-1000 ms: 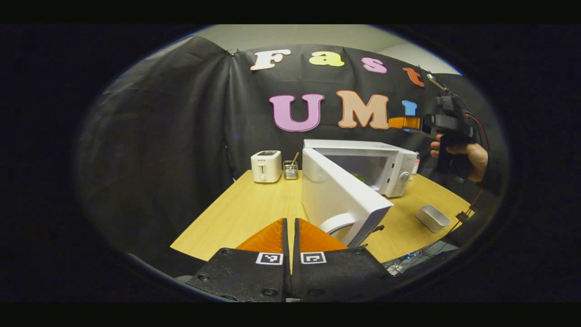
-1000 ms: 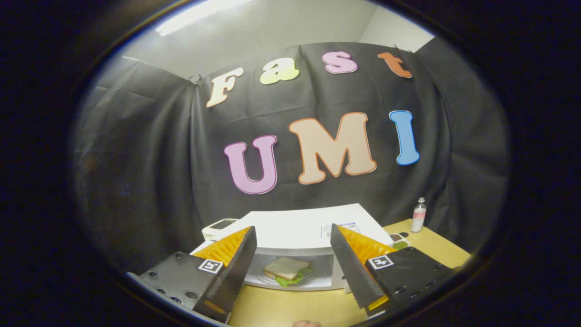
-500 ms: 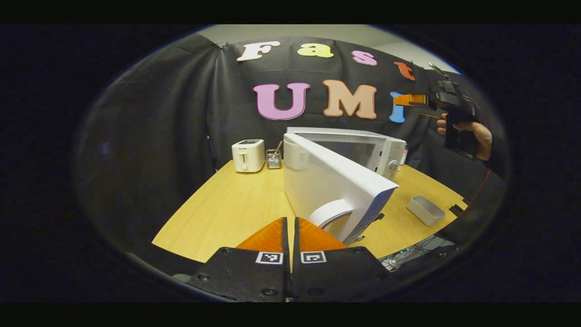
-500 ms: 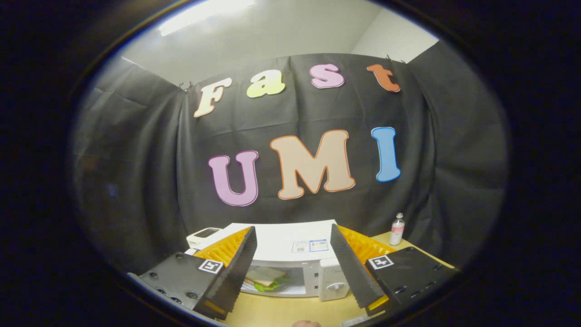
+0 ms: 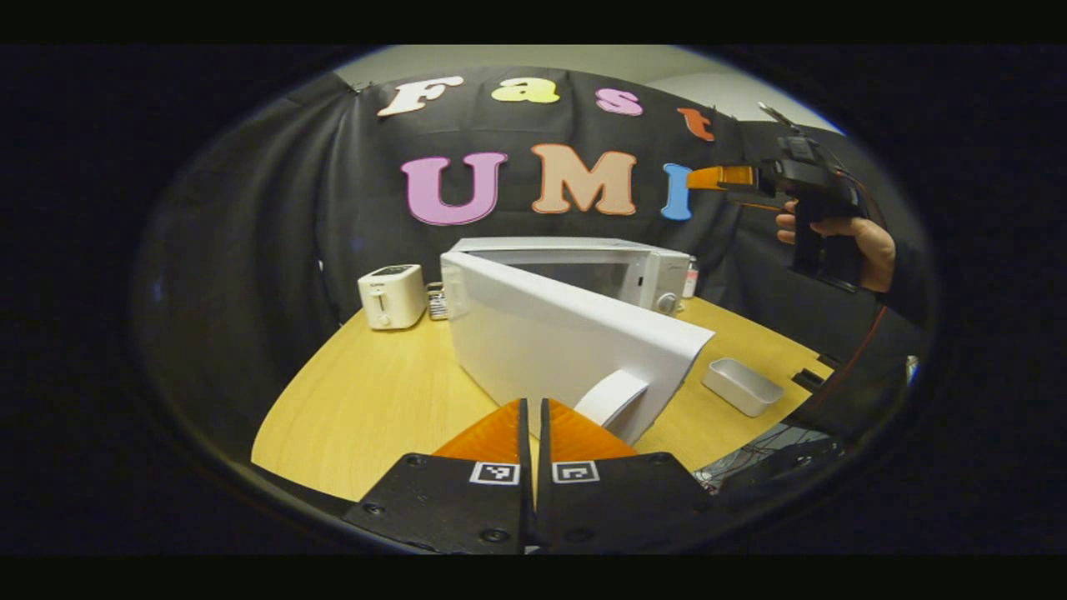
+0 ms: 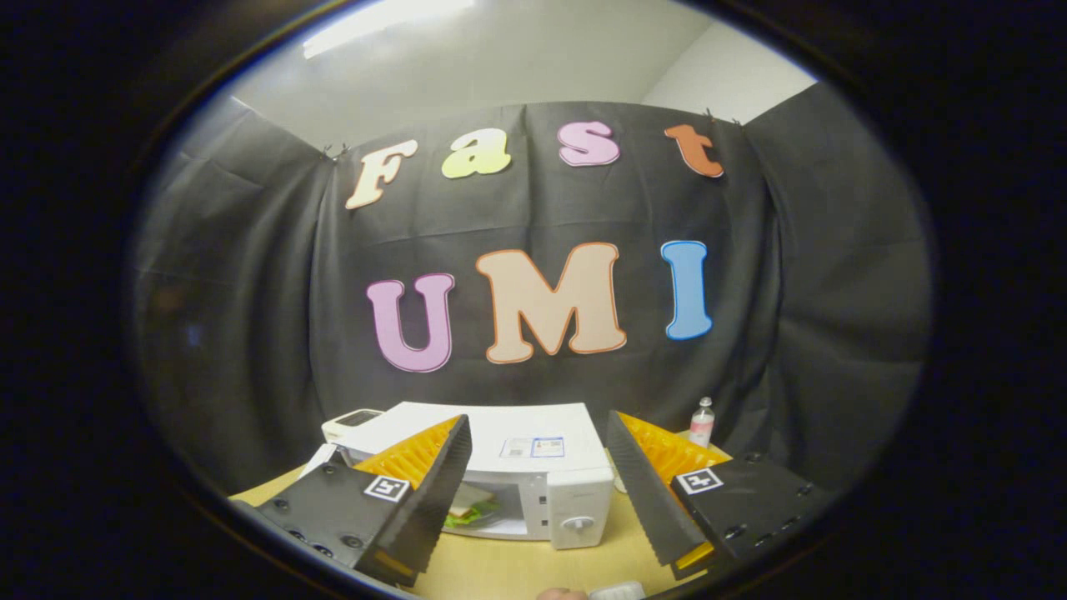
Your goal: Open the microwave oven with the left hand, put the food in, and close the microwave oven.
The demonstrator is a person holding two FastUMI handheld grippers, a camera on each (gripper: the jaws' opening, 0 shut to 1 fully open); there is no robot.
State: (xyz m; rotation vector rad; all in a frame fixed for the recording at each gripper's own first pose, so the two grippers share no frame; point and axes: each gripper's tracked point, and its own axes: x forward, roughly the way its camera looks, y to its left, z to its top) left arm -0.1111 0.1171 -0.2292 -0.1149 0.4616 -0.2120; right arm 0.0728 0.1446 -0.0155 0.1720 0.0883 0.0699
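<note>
In the left gripper view the left tongs [image 5: 533, 425] sit with their fingers pressed together, nothing between them, just short of the curved handle [image 5: 611, 397] at the free edge of the microwave door [image 5: 567, 346]. The door stands partly open, swung out over the table [image 5: 375, 408] at an angle to the microwave [image 5: 583, 267]. Left of the door the tabletop lies bare up to the toaster [image 5: 392, 296] at the back edge; to the right a small white tray [image 5: 742, 386] rests near the table's edge. The right tongs [image 6: 538, 492] are held up high to the right, well clear of the oven, fingers spread wide and empty. Between them, in the right gripper view, the sandwich [image 6: 468, 507] lies inside the cavity. A bottle [image 6: 702, 422] stands behind the microwave
</note>
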